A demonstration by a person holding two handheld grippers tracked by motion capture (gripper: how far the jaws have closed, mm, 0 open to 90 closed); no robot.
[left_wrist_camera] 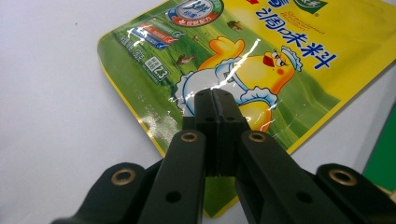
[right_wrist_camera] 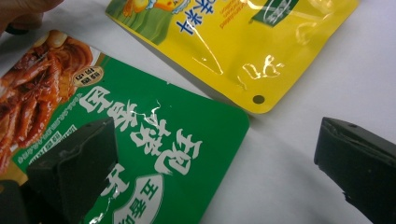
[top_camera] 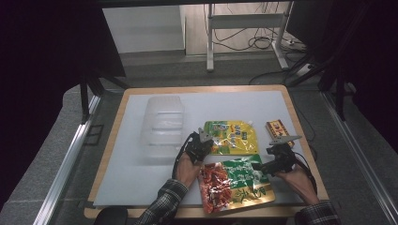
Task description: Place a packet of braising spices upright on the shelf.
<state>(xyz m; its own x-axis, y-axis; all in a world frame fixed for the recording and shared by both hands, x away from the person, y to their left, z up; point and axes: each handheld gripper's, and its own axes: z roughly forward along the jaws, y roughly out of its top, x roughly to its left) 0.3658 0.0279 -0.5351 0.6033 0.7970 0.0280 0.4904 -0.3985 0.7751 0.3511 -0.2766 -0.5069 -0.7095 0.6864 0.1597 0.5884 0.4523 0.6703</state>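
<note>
Item: green pouch (right_wrist_camera: 187, 154). Right gripper (right_wrist_camera: 219, 158) spread wide at its corner; should straddle the edge squarely. Left gripper (left_wrist_camera: 215, 105) clenched empty over yellow pouch (left_wrist_camera: 280, 56).

The left tongs (left_wrist_camera: 215, 95) stand with both black jaws pressed flat together, with nothing clamped between them. The tips lie over a yellow-green seasoning pouch (left_wrist_camera: 299, 70) printed with a cartoon duck and blue characters. The pouch lies flat on the white counter (left_wrist_camera: 60, 121). A green edge (left_wrist_camera: 384, 158) appears at far right.
</note>
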